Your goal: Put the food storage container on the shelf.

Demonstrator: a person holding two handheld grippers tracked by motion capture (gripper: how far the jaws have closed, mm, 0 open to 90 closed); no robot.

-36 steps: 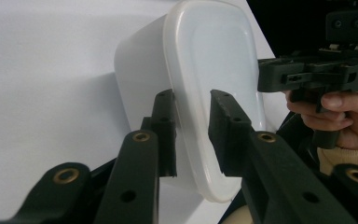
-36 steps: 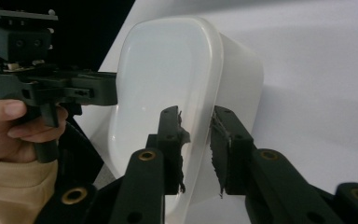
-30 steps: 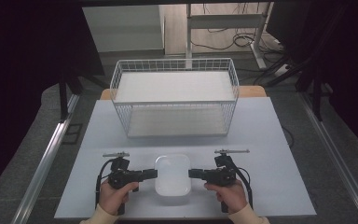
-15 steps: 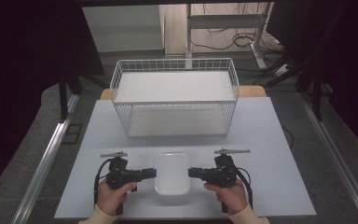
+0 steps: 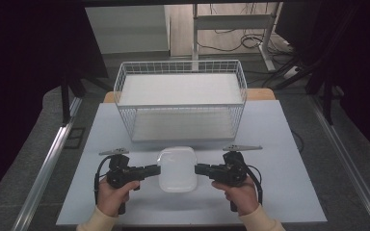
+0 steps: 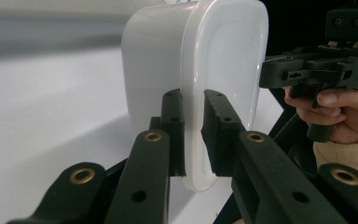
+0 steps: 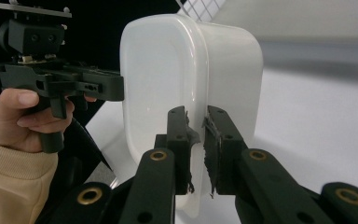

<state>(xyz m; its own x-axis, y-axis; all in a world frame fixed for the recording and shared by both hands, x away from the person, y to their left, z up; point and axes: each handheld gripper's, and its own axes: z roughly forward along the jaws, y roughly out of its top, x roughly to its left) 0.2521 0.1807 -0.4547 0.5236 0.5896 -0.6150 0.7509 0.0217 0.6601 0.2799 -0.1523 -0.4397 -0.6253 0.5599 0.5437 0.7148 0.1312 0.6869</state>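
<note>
High view overhead facing forward, tool views close, opposed; all share white container (image 5: 177,168)

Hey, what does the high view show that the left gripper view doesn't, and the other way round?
High view alone: the wire basket standing behind the container, the whole table, the floor around it and both forearms.

Left gripper view alone: up close, the left gripper is clamped on the thin rim of the white container, one pad on each side of it.

Both: the container, the right gripper at its opposite side, and the hand holding that gripper.
</note>
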